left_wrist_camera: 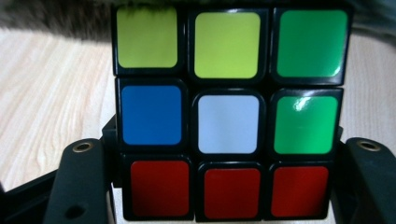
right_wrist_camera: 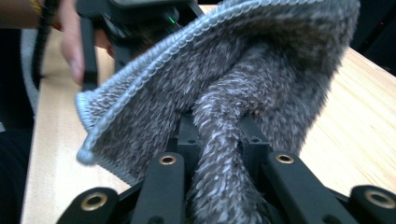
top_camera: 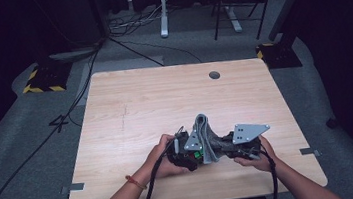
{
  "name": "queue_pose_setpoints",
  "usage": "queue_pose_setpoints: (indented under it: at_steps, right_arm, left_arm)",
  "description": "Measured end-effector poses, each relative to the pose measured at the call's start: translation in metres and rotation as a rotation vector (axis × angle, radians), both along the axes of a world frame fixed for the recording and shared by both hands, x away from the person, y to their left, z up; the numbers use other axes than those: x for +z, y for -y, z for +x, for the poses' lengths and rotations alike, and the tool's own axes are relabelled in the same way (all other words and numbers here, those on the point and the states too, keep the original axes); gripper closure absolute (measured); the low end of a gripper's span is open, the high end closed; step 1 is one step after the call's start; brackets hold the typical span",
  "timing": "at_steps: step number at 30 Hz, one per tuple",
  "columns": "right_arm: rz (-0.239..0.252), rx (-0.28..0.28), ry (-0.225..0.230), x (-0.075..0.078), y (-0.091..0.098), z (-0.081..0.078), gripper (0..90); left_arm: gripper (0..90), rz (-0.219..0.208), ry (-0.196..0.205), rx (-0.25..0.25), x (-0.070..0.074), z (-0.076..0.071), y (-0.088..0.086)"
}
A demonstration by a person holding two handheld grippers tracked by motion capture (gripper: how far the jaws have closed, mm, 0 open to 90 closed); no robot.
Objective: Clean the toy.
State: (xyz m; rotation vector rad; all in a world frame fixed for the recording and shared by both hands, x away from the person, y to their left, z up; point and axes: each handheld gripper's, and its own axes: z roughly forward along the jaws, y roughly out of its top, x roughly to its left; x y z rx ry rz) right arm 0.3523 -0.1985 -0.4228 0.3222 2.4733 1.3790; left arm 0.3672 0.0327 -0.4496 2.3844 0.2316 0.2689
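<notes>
Wooden desk [top_camera: 135,109] mostly bare; a round hole [top_camera: 214,75] near its far edge, cables on the floor beyond. Both hands work close together at the near edge. A grey fuzzy cloth [right_wrist_camera: 243,84] drapes between the two tools, rising in a fold over them. Left tongs [top_camera: 191,154] closed tight on a puzzle cube [left_wrist_camera: 229,112], red row lowest, white centre. Right tongs [top_camera: 226,145] nearly shut, pinching a bunched fold of cloth.
</notes>
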Motion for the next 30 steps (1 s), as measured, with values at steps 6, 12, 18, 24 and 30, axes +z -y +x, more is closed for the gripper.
queue_pose_setpoints:
  at_steps: [6,12,18,24,30]
  right_arm:
    - [-0.047,-0.050,-0.037,-0.009,0.007,0.011,75.8]
    - [-0.098,-0.008,-0.083,-0.015,0.008,0.012,75.8]
    - [-0.096,0.038,-0.064,-0.011,0.004,0.004,75.8]
    - [-0.022,0.048,-0.028,0.000,0.003,-0.003,75.6]
    - [-0.019,-0.007,-0.005,0.001,0.000,0.004,75.7]
  left_arm:
    - [33.3,-0.017,0.023,0.000,0.007,-0.003,-0.003]
    - [33.2,-0.014,0.028,0.015,0.010,-0.002,-0.009]
    - [33.3,0.007,0.020,0.031,0.007,0.002,-0.010]
    - [33.4,0.040,0.022,0.003,0.002,-0.001,0.000]
    - [33.4,0.047,0.021,-0.020,0.001,-0.006,0.005]
